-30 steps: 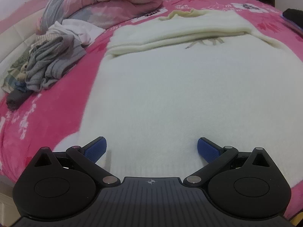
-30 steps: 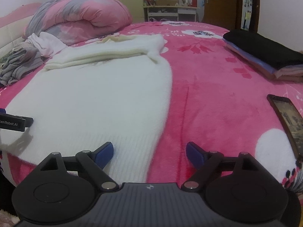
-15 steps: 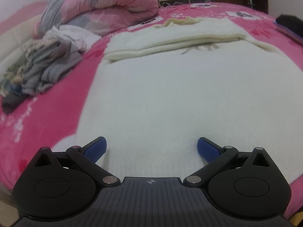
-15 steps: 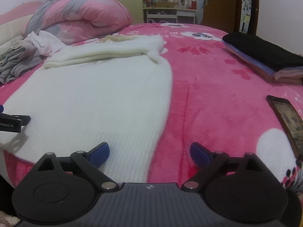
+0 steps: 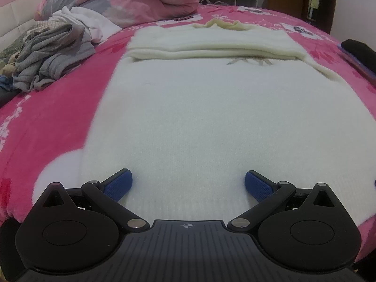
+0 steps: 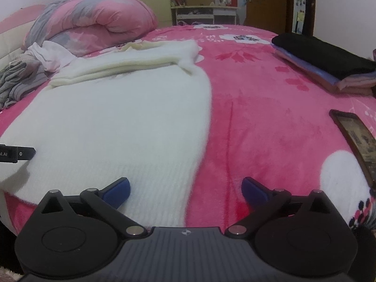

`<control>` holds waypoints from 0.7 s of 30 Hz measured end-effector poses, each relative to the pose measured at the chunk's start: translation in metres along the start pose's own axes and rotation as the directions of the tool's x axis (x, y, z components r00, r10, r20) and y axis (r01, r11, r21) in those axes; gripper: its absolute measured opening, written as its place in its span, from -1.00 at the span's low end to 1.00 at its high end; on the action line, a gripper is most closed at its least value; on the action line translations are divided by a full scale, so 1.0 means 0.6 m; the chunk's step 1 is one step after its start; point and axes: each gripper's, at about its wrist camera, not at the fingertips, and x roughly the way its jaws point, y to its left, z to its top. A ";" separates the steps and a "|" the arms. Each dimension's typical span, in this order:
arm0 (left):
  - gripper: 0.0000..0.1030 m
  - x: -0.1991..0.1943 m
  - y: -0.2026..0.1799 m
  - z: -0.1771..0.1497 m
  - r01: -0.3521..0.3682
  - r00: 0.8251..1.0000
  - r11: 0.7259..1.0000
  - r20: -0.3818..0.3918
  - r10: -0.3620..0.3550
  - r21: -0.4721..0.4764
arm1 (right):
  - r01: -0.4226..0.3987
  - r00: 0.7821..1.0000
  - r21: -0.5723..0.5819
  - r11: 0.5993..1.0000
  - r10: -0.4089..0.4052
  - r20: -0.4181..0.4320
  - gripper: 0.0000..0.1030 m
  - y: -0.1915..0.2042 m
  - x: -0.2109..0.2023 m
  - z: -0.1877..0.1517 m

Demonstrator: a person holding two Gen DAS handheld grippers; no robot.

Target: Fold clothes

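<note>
A white knitted sweater lies flat on the pink bed, its sleeves folded across the chest at the far end. My left gripper hovers over the ribbed hem near the sweater's near left corner, jaws wide apart, nothing between the blue pads. My right gripper sits over the hem's near right corner of the sweater, its jaws still opening; the hem edge and pink blanket lie under the gap, and the pads press on nothing. A bit of the left gripper shows at the left edge of the right wrist view.
A pile of grey and white clothes lies at the left. A rolled pink duvet is at the bed's head. Folded dark clothes are stacked at the right. A phone lies on the blanket at the right.
The right gripper's jaws have spread wider. The left gripper has shifted and turned slightly, so the sweater now sits more centred in its view.
</note>
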 end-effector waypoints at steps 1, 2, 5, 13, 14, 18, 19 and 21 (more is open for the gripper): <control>1.00 0.000 0.001 -0.001 0.003 1.000 1.000 0.001 -0.003 -0.001 | -0.001 1.000 0.003 1.000 0.001 -0.002 1.00 -0.001 0.000 0.000; 1.00 0.000 0.002 -0.001 0.005 1.000 1.000 0.002 -0.005 -0.001 | -0.002 1.000 0.006 1.000 0.002 -0.005 1.00 -0.001 0.000 0.001; 1.00 0.000 0.004 -0.002 0.011 1.000 1.000 0.004 -0.011 -0.003 | 0.004 1.000 0.018 1.000 -0.004 -0.013 1.00 -0.001 0.000 0.001; 1.00 0.001 0.007 -0.001 0.019 1.000 1.000 0.001 -0.019 -0.006 | -0.023 1.000 0.044 0.999 0.023 0.003 1.00 -0.012 0.000 -0.003; 1.00 0.001 0.007 -0.001 0.019 1.000 1.000 0.001 -0.019 -0.006 | -0.026 1.000 0.043 0.999 0.026 0.002 1.00 -0.013 -0.001 -0.003; 1.00 0.001 0.006 -0.002 0.019 1.000 1.000 0.002 -0.018 -0.006 | -0.040 0.999 0.020 0.999 0.040 -0.006 1.00 -0.014 -0.003 0.000; 1.00 0.001 0.006 -0.001 0.019 1.000 1.000 0.002 -0.019 -0.005 | -0.047 0.999 0.019 0.999 0.047 -0.013 1.00 -0.016 -0.003 0.001; 1.00 0.000 0.007 -0.002 0.022 1.000 1.000 0.004 -0.022 -0.002 | -0.061 0.998 0.051 0.997 0.062 -0.021 1.00 -0.022 -0.008 0.007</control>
